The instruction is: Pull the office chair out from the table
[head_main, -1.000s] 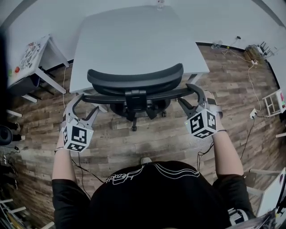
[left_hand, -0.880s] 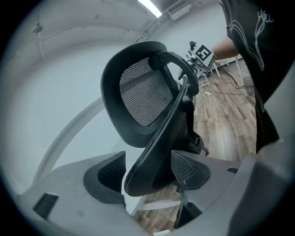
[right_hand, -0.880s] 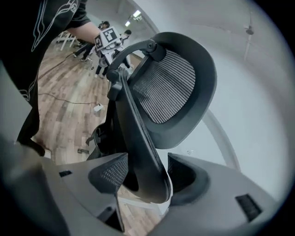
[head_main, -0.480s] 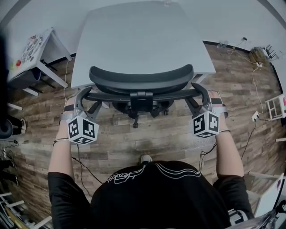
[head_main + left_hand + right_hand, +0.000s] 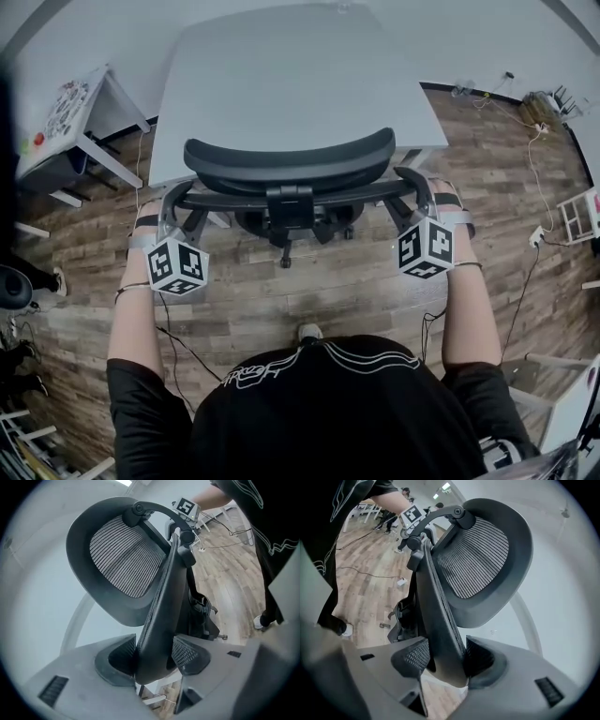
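A black mesh-backed office chair (image 5: 291, 161) stands tucked under the grey table (image 5: 281, 66), its back toward me. My left gripper (image 5: 183, 208) is at the back's left edge and my right gripper (image 5: 412, 195) at its right edge. In the left gripper view the chair back's (image 5: 126, 559) rim runs between the jaws of the left gripper (image 5: 154, 660); they are closing and both pads touch it. In the right gripper view the other rim of the chair back (image 5: 478, 555) fills the gap in the right gripper (image 5: 446, 660), which is closing too, pads against it.
A small white side table (image 5: 70, 112) stands at the left. Cables (image 5: 525, 187) trail over the wood floor at the right, near a white rack (image 5: 577, 214). The chair's wheeled base (image 5: 286, 234) lies between the table and my shoe (image 5: 307, 331).
My left gripper has moved in and rolled onto the chair back's left edge. The right gripper has stayed at the right edge. The view has shifted slightly.
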